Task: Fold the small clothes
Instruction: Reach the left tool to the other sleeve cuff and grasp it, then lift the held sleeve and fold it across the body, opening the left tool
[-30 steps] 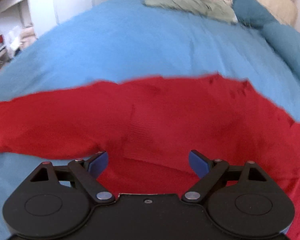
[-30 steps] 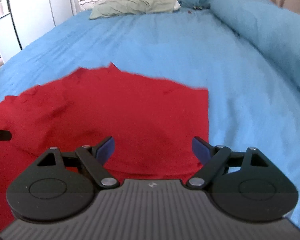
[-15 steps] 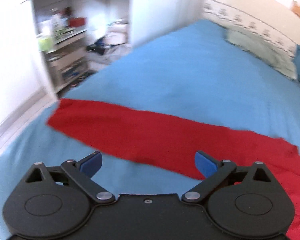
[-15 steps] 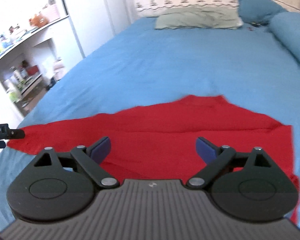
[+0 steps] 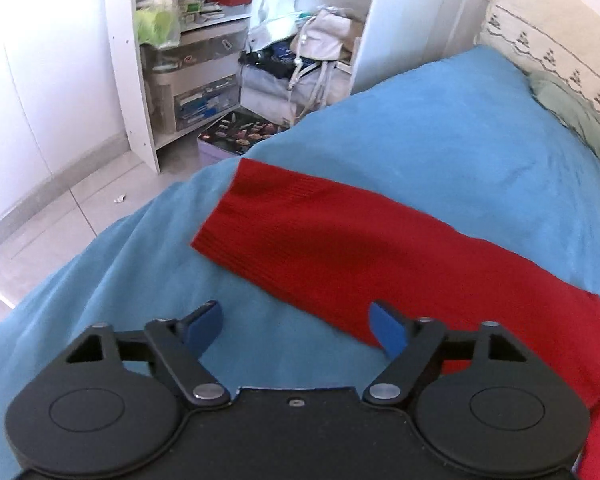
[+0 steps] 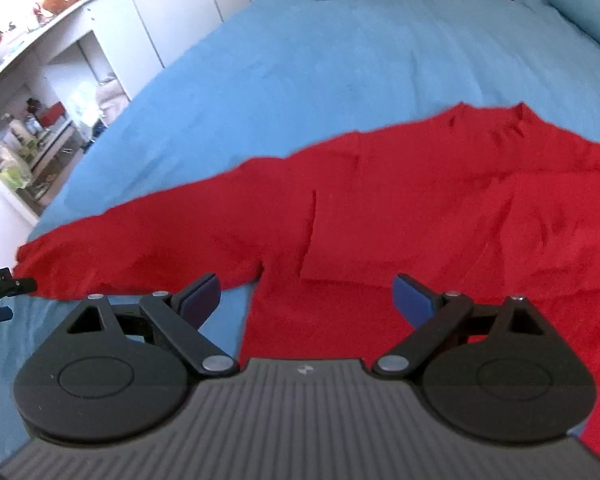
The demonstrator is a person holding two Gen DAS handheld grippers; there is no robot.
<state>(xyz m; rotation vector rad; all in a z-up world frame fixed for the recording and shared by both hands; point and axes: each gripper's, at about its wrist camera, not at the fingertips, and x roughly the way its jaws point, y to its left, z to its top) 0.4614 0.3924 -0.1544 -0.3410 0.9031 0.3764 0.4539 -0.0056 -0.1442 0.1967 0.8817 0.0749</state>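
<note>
Your red sweater (image 6: 400, 208) lies flat on the blue bed (image 6: 320, 60), 1 sleeve (image 5: 320, 236) stretched toward the bed's side edge by the white shelves (image 5: 188, 60). Your left gripper (image 5: 296, 328) hangs over that sleeve, jaws closing with nothing pinched. Your right gripper (image 6: 308, 300) hovers spread above the body.

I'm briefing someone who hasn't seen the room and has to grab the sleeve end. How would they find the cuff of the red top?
Start at the bed's blue cover. A red sweater lies spread on it, one long sleeve stretched toward the side nearest the white shelves. The cuff is that sleeve's end, ribbed with fine lines, unlike the smoother knit behind it.
</note>
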